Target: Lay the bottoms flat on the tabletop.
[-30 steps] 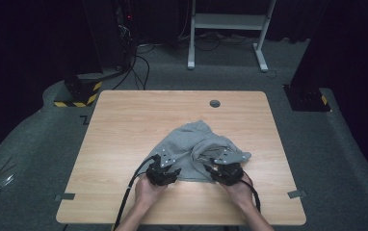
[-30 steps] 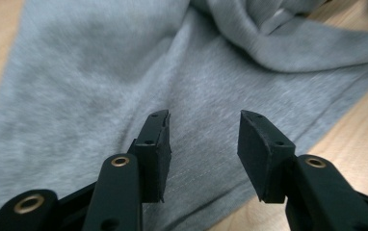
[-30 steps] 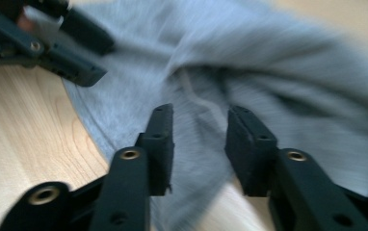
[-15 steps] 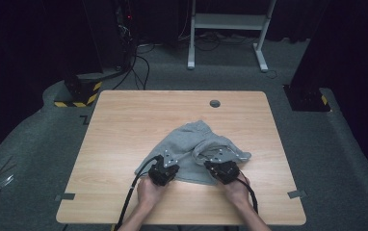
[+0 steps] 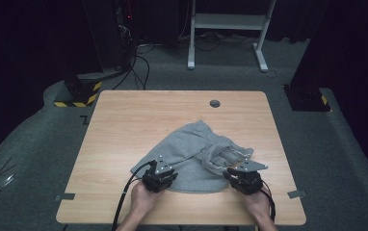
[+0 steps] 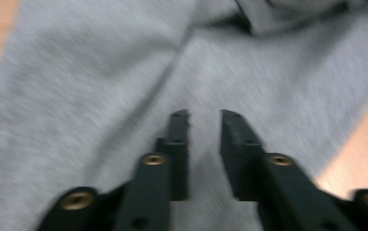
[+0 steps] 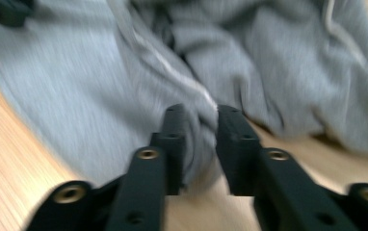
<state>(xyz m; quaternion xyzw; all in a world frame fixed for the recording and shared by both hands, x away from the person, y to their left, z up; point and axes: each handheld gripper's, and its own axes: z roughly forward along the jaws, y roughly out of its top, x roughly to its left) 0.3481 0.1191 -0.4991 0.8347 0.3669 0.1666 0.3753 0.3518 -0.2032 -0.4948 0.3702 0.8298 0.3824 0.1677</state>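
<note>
A crumpled grey garment (image 5: pixel 196 149) lies on the near half of the wooden table (image 5: pixel 124 120). My left gripper (image 5: pixel 162 172) sits at the garment's near left edge and my right gripper (image 5: pixel 242 174) at its near right edge. In the left gripper view the left gripper (image 6: pixel 203 115) has its jaws close together with flat grey cloth (image 6: pixel 100 72) in the narrow gap. In the right gripper view the right gripper (image 7: pixel 199 110) is shut on a raised fold of the garment (image 7: pixel 278 57), just above the bare wood.
A round cable hole (image 5: pixel 215 103) sits near the table's far edge. Beyond the table stand a white desk frame (image 5: pixel 230 29) and a dark cabinet with cables (image 5: pixel 110 43). Tape marks (image 5: pixel 64 196) lie at the near corners.
My right gripper has moved right and slightly nearer, drawing the garment's right edge outward. The left gripper has barely shifted. The cloth looks wider along its near edge.
</note>
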